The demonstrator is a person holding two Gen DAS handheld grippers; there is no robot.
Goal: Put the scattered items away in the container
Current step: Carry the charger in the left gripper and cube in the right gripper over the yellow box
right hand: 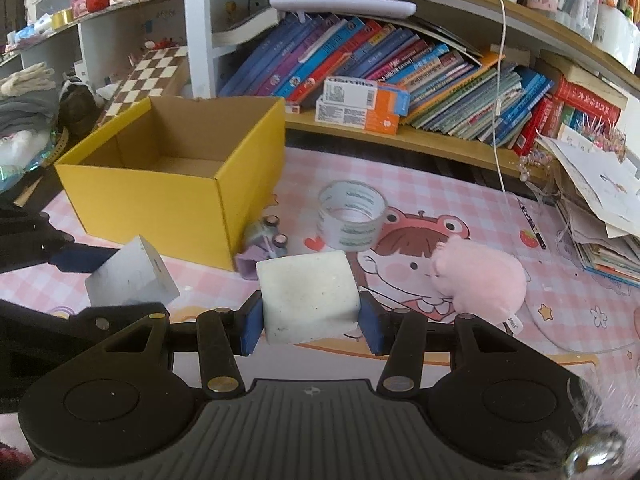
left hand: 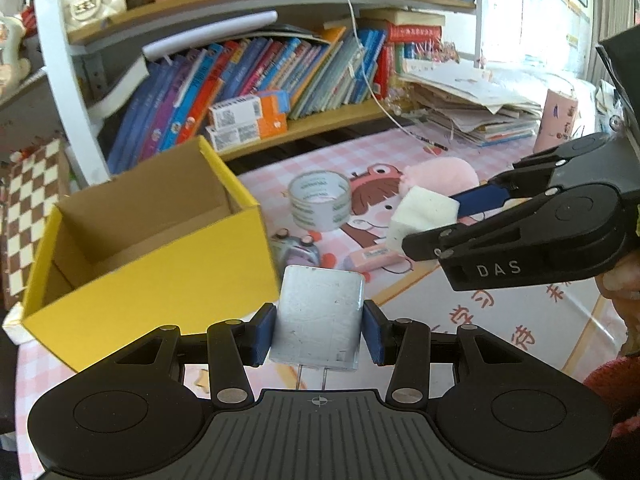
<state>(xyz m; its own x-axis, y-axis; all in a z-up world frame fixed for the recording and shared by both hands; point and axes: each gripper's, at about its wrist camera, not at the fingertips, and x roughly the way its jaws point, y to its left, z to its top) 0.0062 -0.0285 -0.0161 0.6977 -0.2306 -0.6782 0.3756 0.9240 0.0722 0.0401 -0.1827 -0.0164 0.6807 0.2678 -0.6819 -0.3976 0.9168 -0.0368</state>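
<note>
The left tongs [left hand: 318, 330] pinch a grey-white plug adapter [left hand: 320, 316] between their blue pads, the block held clear of the desk [left hand: 460, 320] with its long axis running away from the camera and its two metal prongs pointing back toward the tongs' body. In the right wrist view the same adapter [right hand: 130, 276] appears at the left, tilted, held just in front of the yellow cardboard box [right hand: 160, 196] and outside it. The right tongs [right hand: 310, 320] are pressed on a white foam block [right hand: 308, 296], a squat cube with no clear long axis (its top face is lightly speckled), lifted off the pink checked desk mat [right hand: 440, 184]. From the left wrist view that foam block [left hand: 424, 216] hangs above the mat to the right of the box, with the right tongs reaching in from the right edge. The box [left hand: 160, 264] stands open-topped, its brown inside showing nothing in it. On the mat lie a roll of clear tape [right hand: 352, 220] standing on its flat side, a pink plush toy [right hand: 480, 276] beside it, a small purple-grey wheeled toy [right hand: 264, 248] touching the box's near corner, and a pink eraser-like bar [left hand: 372, 258], seen only from the left wrist
</note>
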